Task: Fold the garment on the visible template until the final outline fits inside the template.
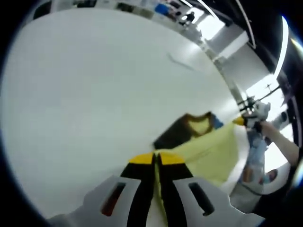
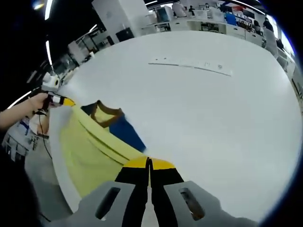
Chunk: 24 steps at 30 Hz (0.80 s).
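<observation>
- Left gripper [image 1: 155, 158]: jaws pressed together on an edge of the yellow garment [image 1: 210, 153].
- Right gripper [image 2: 148, 163]: jaws likewise clamped on the garment's edge.
- Garment stretched between both grippers, lifted over near edge of white table [image 2: 203, 118]; brown collar, blue panel visible.
- Faint template outline [image 2: 189, 65] on the far side of the table, well apart from the garment.

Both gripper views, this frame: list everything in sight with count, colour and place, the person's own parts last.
Garment: one, yellow with brown collar and blue part, stretched between the two tongs at the table's edge.
Table: one, white, under the garment.
Template lines: faint marks, far part of the table in the right gripper view.
Shelves and desks: several, blurred, background.
Left tongs: black with yellow tips, shut on the garment.
Right tongs: same colours, shut on the garment.
Hand: one, holding the left tongs.
</observation>
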### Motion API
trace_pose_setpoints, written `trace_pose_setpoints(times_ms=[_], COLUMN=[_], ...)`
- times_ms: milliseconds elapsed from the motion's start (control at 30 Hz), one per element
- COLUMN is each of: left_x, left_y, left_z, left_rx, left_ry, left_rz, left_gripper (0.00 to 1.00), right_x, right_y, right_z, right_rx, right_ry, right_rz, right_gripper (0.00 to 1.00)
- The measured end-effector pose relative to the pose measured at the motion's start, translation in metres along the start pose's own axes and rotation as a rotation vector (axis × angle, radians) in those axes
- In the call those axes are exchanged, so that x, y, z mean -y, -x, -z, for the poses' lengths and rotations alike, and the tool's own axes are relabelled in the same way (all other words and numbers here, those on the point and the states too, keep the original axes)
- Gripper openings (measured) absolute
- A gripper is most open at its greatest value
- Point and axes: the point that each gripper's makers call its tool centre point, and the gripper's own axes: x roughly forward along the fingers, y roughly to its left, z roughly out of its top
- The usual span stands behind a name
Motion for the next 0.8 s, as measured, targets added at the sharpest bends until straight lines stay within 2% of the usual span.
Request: trace_pose_setpoints(times_ms=[567, 800], left_x=[-0.013, -0.011], left_y=[-0.017, -0.020], left_z=[0.005, 0.007], left_rx=[-0.041, -0.050], left_ry=[0.022, 0.025], left_rz=[-0.007, -0.011], left_gripper=[0.00, 0.00], right_x=[0.010, 0.013], right_y=[-0.017, -0.024], right_z=[0.005, 0.007], right_rx=[-0.010, -0.021], right_ry=[-0.042, -0.046], right_rz=[0.004, 0.010], right_gripper=[0.01, 0.01])
